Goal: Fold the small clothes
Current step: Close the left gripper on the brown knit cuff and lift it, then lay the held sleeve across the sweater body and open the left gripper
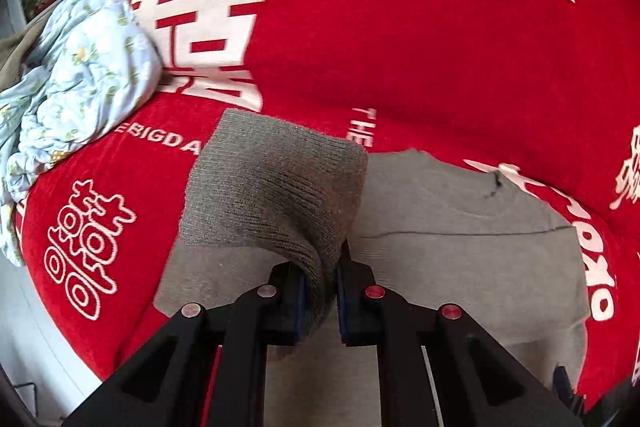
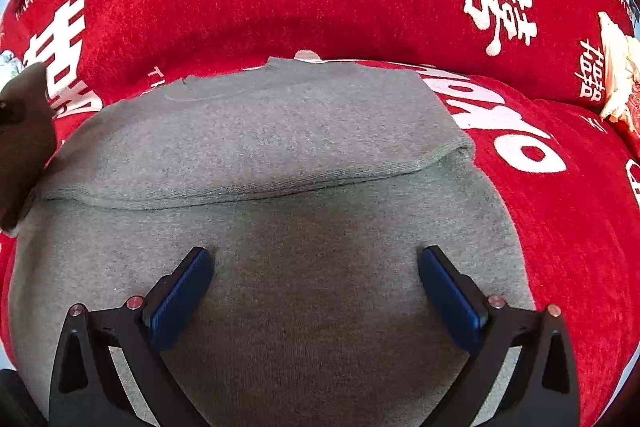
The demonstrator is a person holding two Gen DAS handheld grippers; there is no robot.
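Observation:
A grey knit sweater (image 2: 256, 131) lies flat on a red blanket, its right sleeve folded across the chest. In the left wrist view my left gripper (image 1: 320, 279) is shut on the sweater's left sleeve (image 1: 276, 187), which is lifted and hangs in a fold over the sweater body (image 1: 460, 267). That raised sleeve (image 2: 20, 131) shows at the left edge of the right wrist view. My right gripper (image 2: 316, 259) stands open just above the lower part of the sweater, its blue pads (image 2: 180, 295) wide apart with nothing between them.
The red blanket (image 1: 400, 27) with white lettering covers the whole surface. A crumpled pale blue floral cloth (image 1: 80, 67) lies at the left. A cream-coloured object (image 2: 618, 71) sits at the far right edge. A white floor shows at lower left.

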